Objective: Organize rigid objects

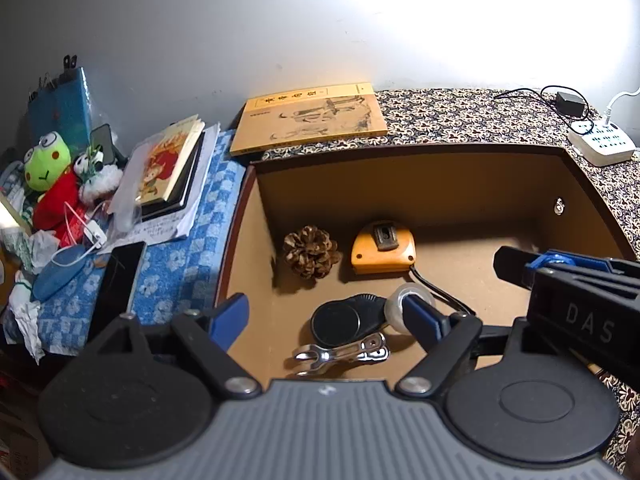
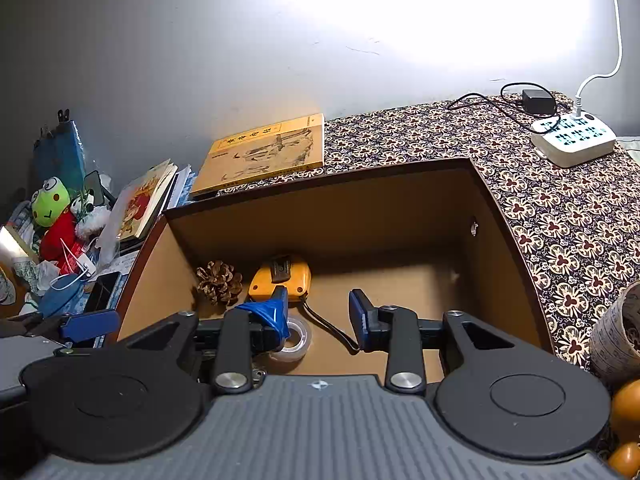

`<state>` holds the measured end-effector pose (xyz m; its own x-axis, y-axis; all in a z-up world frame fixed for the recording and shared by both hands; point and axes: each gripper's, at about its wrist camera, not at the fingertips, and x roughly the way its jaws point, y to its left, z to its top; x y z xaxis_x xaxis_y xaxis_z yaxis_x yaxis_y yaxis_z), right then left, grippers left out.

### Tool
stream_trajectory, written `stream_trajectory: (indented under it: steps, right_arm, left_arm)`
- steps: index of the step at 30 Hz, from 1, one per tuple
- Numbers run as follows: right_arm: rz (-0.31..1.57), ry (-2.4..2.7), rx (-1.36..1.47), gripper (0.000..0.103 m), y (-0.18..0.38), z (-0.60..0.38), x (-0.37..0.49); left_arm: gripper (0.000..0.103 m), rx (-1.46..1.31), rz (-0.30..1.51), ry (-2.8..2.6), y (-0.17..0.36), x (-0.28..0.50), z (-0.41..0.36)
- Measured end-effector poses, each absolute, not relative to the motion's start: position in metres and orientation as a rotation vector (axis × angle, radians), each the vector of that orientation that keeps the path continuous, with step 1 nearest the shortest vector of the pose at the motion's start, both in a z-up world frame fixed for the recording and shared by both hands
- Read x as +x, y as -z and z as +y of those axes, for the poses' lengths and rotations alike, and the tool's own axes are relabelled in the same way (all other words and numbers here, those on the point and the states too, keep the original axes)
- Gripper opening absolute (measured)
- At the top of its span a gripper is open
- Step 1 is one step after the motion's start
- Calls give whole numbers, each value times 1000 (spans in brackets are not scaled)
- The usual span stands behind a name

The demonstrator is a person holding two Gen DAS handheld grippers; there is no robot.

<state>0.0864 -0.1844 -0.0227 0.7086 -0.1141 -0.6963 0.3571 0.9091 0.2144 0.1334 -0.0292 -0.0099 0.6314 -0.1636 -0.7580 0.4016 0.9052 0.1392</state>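
The only writing that reads clearly is "DAS", in pale letters on the black body of the right gripper (image 1: 516, 266) where it enters the left wrist view. The yellow book (image 1: 310, 118) behind the box (image 1: 400, 176) has a title in what seems to be Chinese characters, too small to read.

The box is open, of brown board, and stands on a cloth (image 2: 560, 208) with a dark flower pattern. Behind it is a plain grey wall with strong light at the upper right. To the left lies a blue checked cloth (image 1: 188, 248) with a frog toy (image 1: 44, 168), books and a phone (image 1: 120, 276).

Inside the box, at the back left, a pinecone (image 1: 310, 252) lies beside an orange tape measure (image 1: 383, 248). Nearer the front are a tape roll (image 1: 400, 308), a black oval thing (image 1: 340, 322) and a metal clip (image 1: 344, 354).

The left gripper (image 1: 326, 312) hangs over the front of the box with its fingers wide apart and nothing between them. The right gripper (image 2: 320, 312) also has its fingers apart and holds nothing; its left finger stands just in front of the tape roll.

Only the left view shows the clip and the oval thing. Only the right view shows a patterned cup (image 2: 618, 336) and orange round things (image 2: 626, 404) at the right edge. Both show the white power strip (image 2: 574, 140).
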Motion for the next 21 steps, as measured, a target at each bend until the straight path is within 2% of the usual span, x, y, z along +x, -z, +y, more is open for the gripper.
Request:
stream_trajectory:
  steps: [21]
  right_arm:
    - [714, 269, 343, 17, 15, -180, 76]
  left_arm:
    - [82, 276, 823, 354, 6, 123, -28]
